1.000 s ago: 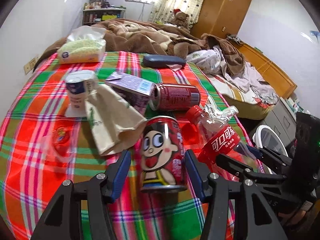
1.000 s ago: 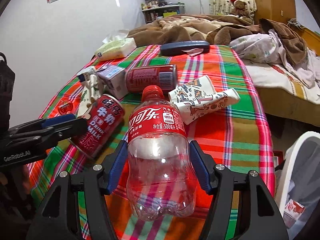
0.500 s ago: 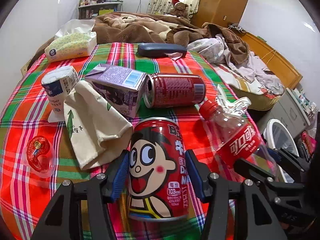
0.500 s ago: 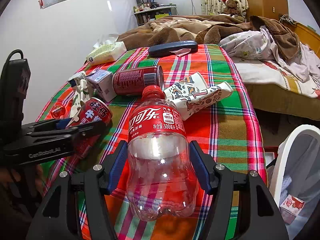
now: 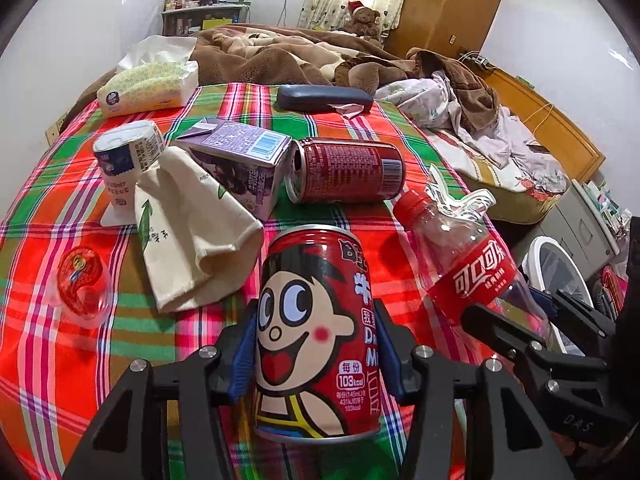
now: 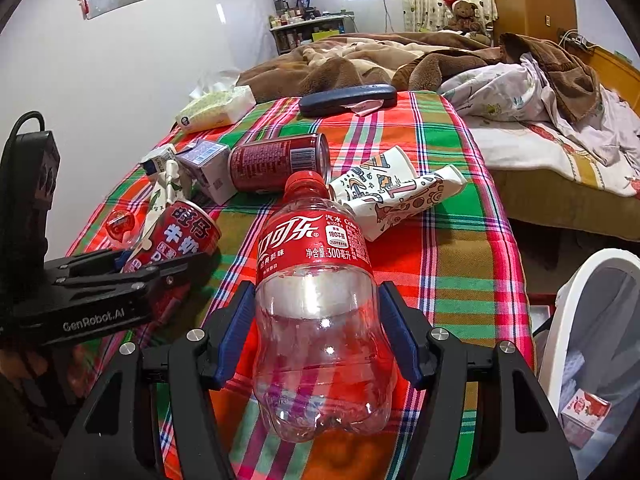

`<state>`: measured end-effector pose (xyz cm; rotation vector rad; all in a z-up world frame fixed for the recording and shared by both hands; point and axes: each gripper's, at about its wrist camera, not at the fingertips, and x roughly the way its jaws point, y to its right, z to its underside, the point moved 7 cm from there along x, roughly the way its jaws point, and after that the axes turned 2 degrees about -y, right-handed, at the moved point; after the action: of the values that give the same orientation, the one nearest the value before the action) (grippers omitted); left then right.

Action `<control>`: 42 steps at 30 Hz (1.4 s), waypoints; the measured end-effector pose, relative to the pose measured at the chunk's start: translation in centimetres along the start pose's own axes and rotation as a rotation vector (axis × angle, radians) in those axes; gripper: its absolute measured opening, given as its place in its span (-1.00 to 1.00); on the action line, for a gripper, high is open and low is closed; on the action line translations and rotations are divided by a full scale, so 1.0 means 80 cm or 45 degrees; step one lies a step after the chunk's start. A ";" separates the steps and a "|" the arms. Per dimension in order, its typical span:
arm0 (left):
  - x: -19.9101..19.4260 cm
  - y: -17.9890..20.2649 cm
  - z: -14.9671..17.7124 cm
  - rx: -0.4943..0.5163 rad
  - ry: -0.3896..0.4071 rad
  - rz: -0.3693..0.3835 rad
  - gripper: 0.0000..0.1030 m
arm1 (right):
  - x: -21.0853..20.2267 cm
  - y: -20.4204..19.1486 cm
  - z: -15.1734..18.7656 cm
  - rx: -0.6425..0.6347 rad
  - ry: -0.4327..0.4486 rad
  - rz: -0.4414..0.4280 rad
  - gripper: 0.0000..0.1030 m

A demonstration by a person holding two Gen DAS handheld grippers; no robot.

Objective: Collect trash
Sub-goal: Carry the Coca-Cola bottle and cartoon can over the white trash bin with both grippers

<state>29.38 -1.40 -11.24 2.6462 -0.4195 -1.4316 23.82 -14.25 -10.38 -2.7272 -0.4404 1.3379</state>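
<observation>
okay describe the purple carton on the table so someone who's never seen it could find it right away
On the plaid tablecloth, look left of the red can lying on its side. The purple carton lies there, the only boxy purple thing, barcode on top, partly under a cream paper bag.

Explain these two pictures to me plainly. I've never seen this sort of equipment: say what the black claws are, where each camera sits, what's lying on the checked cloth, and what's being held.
There is no robot here. A person holds a hand-operated gripper in each hand, and a fisheye camera on each looks along its two fingers.

In the left wrist view, the left gripper has a red cartoon milk can between its blue pads; its jaws are closing on it.

In the right wrist view, the right gripper is clamped on an empty cola bottle.

On the checked cloth lie a red can on its side, a purple carton, a cream paper bag, crushed patterned paper cups, a tissue pack and a dark case.

A white bin stands at the right.
</observation>
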 end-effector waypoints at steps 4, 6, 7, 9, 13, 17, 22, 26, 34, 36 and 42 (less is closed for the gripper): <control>-0.015 0.002 0.007 -0.010 0.017 0.000 0.02 | -0.007 -0.002 0.001 0.004 0.021 -0.013 0.23; -0.026 0.003 0.009 -0.004 0.035 -0.013 0.02 | -0.012 -0.004 0.000 0.003 0.033 -0.017 0.23; -0.030 0.004 0.010 -0.005 0.042 -0.012 0.02 | -0.015 -0.004 0.000 0.002 0.041 -0.018 0.23; -0.042 0.006 0.010 -0.005 0.063 -0.012 0.02 | -0.020 -0.004 0.000 0.003 0.052 -0.018 0.23; -0.064 0.015 0.012 0.019 0.104 -0.034 0.02 | -0.035 -0.001 0.000 0.026 0.088 -0.022 0.23; -0.085 0.028 0.015 0.038 0.144 -0.024 0.02 | -0.054 0.004 0.001 0.039 0.130 -0.017 0.23; -0.106 0.052 0.020 0.078 0.176 -0.013 0.02 | -0.078 0.014 0.004 0.059 0.179 -0.005 0.23; -0.116 0.072 0.021 0.102 0.195 0.004 0.02 | -0.092 0.025 0.009 0.079 0.204 0.005 0.23; -0.126 0.127 0.024 0.184 0.222 0.060 0.02 | -0.123 0.059 0.019 0.129 0.258 0.063 0.23; -0.125 0.143 0.025 0.207 0.223 0.080 0.02 | -0.132 0.069 0.023 0.150 0.272 0.085 0.23; -0.118 0.197 0.027 0.284 0.223 0.146 0.02 | -0.156 0.106 0.034 0.220 0.305 0.165 0.23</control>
<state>19.68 -13.70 -1.34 2.8350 -0.7368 -1.1706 16.36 -26.13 -4.15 -2.7608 -0.1258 1.0003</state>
